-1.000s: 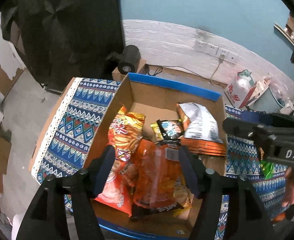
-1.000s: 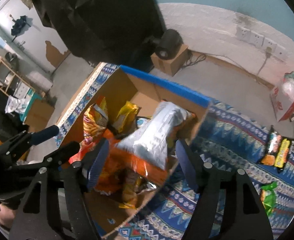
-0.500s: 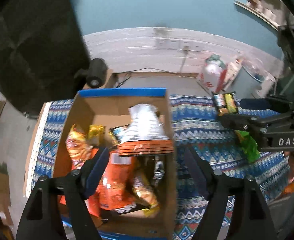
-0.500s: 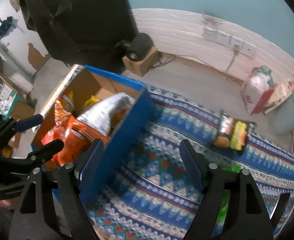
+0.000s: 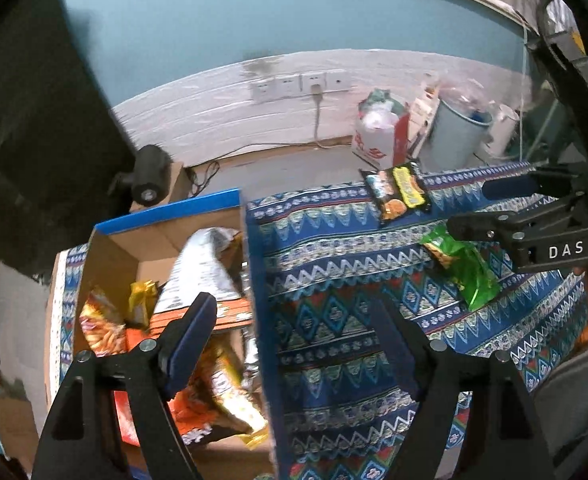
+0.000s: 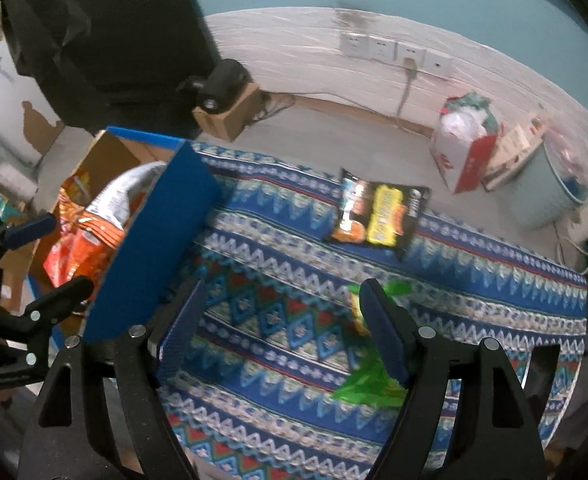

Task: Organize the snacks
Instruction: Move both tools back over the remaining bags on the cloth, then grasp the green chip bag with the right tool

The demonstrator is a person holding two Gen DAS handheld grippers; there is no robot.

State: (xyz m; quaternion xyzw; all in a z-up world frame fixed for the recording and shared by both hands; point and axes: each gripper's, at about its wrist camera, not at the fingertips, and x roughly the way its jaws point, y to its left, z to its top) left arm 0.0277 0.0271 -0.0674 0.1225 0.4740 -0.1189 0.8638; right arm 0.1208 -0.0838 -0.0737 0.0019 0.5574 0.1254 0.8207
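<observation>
Nearest, the left claw [image 5: 294, 332] gapes wide and empty, straddling the wall of the blue-edged cardboard box [image 5: 114, 248]. The right claw [image 6: 282, 320] is equally wide and empty over the blue patterned cloth-covered counter [image 6: 278, 264], one finger [image 6: 381, 332] against the single green snack bag [image 6: 369, 384]. "DAS" shows on the right tool. Inside the box lie several orange packets [image 5: 230, 396] and one silver bag [image 5: 202, 268]. Farther off lies one black-and-yellow snack packet [image 6: 377, 212]; its print is unreadable.

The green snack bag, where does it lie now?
In the right wrist view, the green snack bag lies on the patterned cloth, beside the right gripper's right finger, nearer than the black packet.
</observation>
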